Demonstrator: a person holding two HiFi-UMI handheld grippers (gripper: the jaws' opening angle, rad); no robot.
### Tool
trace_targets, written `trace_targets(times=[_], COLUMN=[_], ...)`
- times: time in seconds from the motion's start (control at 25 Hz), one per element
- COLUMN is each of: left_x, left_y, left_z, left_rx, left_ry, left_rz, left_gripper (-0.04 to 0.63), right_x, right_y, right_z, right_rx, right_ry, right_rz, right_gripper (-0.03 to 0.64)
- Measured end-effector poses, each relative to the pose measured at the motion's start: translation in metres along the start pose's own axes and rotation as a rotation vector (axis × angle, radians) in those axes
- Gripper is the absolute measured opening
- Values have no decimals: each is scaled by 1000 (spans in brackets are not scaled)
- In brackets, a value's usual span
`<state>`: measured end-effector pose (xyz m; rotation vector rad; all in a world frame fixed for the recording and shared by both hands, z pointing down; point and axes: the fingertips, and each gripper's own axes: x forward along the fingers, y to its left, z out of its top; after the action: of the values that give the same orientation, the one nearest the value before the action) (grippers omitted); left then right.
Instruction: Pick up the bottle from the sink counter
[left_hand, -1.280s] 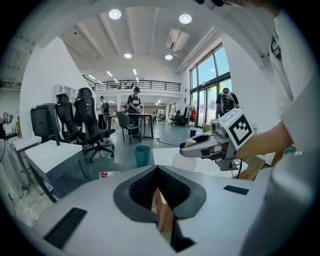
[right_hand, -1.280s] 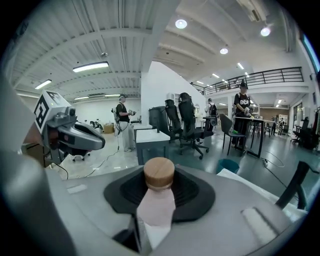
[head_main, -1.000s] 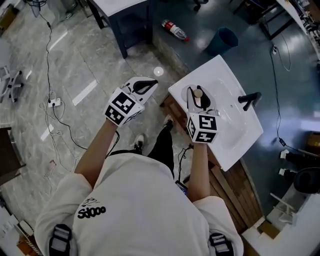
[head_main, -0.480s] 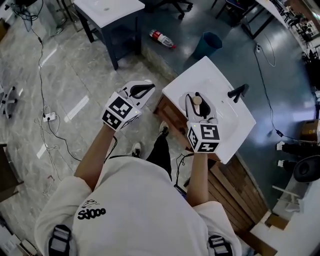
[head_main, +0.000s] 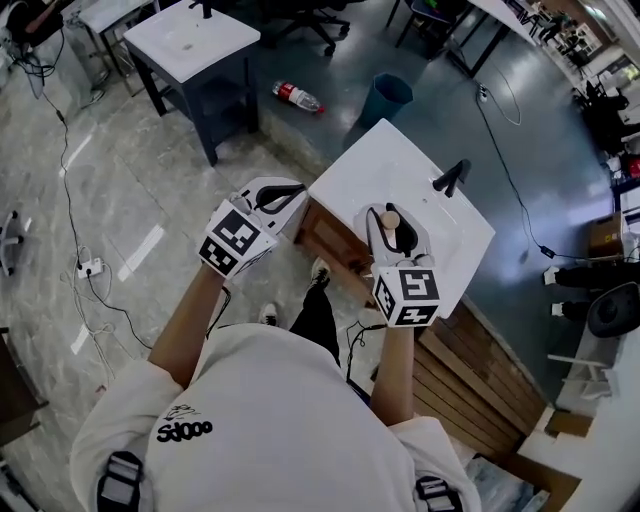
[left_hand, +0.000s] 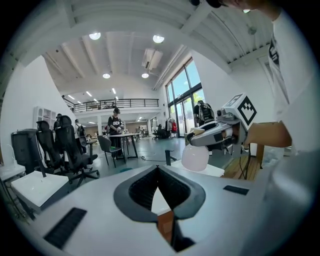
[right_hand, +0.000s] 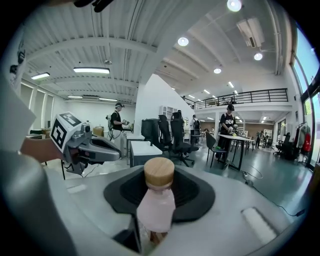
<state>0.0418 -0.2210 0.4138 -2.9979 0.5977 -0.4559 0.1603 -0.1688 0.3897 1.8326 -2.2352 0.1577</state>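
In an open workshop hall, over a white sink counter (head_main: 400, 160), the right gripper (head_main: 392, 228) clasped the pale bottle (right_hand: 156, 205) by its body, jaws part-closed around it. The bottle's long axis stood upright, wooden cap (right_hand: 159, 172) toward 12 o'clock. The left gripper (head_main: 278, 192), jaws together and empty, hung at the bottle's 9 o'clock, well apart.

White T-shirt (head_main: 270, 400) with black print (head_main: 184, 425) — dark trousers (head_main: 322, 305)
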Motion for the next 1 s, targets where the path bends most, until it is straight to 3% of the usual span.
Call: trace_targets(times=[0.52, 1.0], left_x=[-20, -24], left_y=[-36, -48], left_z=[30, 26], left_rx=[81, 82], left_ry=[-57, -53], left_rz=[-72, -90], left_gripper=[5, 5], right_x=[-55, -61], right_y=[20, 26], right_z=[25, 19], right_rx=[-31, -22], right_ry=[-46, -24], right_rz=[-16, -19], right_gripper=[135, 135])
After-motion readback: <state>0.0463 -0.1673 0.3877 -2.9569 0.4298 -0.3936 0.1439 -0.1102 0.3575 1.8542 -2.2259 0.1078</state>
